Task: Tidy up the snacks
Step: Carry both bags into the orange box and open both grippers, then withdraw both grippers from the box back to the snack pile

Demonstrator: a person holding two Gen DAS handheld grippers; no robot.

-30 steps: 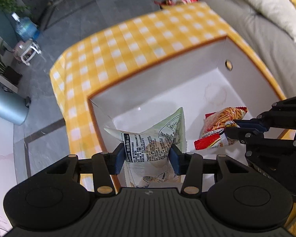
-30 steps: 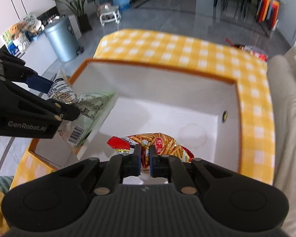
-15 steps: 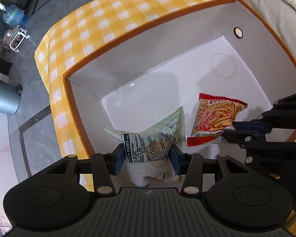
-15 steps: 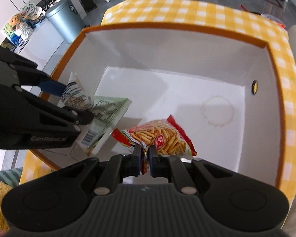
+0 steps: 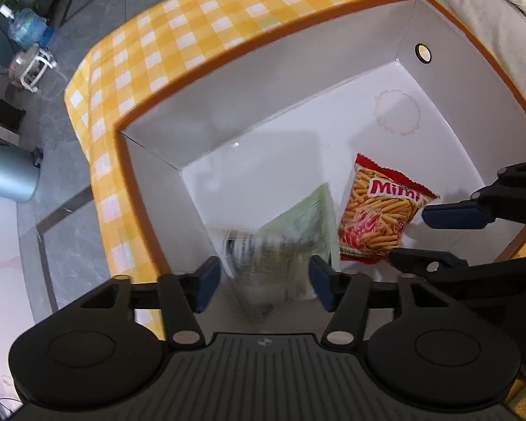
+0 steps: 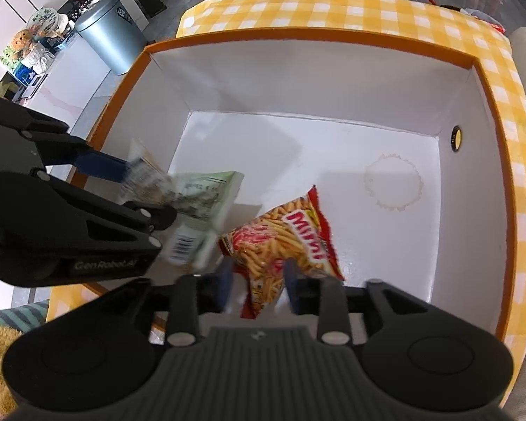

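A white box with an orange rim (image 5: 263, 80) stands on a yellow checked cloth (image 5: 179, 35). My left gripper (image 5: 263, 280) points down into its near left corner with its jaws opening. The green-and-white snack bag (image 5: 298, 231) hangs blurred between them, free of the pads. My right gripper (image 6: 257, 277) is also opening over the box. The red Mimi stick-snack bag (image 6: 280, 235) lies tilted between its fingers, no longer pinched. Each gripper shows in the other's view: the right gripper (image 5: 420, 235) beside the red bag (image 5: 378, 214), the left gripper (image 6: 143, 193) at the green bag (image 6: 200, 203).
A ring-shaped stain (image 6: 392, 182) marks the box floor, and a small round hole (image 6: 456, 137) sits in its right wall. A silver bin (image 6: 108, 35), a water bottle (image 5: 26, 29) and a shelf of toys (image 6: 24, 49) stand on the floor. A grey sofa (image 5: 491, 7) lies to the right.
Both grippers sank toward the box with their bags, then both opened. The green bag now blurs as it slips from the left jaws, and the red bag has dropped loose from the right jaws.
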